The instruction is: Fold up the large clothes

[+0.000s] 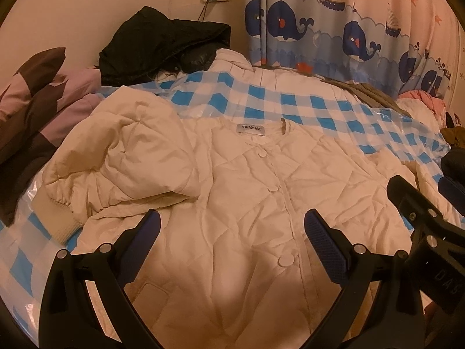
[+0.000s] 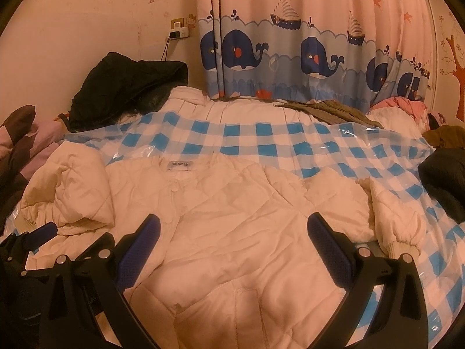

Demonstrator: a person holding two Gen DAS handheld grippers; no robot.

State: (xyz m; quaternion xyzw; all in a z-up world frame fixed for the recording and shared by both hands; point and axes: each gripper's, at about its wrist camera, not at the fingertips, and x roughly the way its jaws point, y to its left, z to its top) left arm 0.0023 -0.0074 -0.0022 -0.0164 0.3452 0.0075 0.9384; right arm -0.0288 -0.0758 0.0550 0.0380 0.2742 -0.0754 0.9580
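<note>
One cream jacket point(image 1: 247, 192) with four buttons point(image 1: 263, 154), one checkered sheet point(image 1: 261, 99), one black coat point(image 1: 162, 40)

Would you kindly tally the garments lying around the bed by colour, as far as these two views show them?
Cream or white: 1, the quilted jacket spread on the checked sheet
Black: 2, the black coat and a dark garment
Grey: 1, the grey garment
Pink: 1, the pink garment
Total: 5

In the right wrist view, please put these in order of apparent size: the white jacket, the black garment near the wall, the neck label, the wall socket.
1. white jacket, by far the largest
2. black garment
3. and 4. neck label and wall socket: both tiny and look alike; the socket is farther away, so I do not rank them.
</note>
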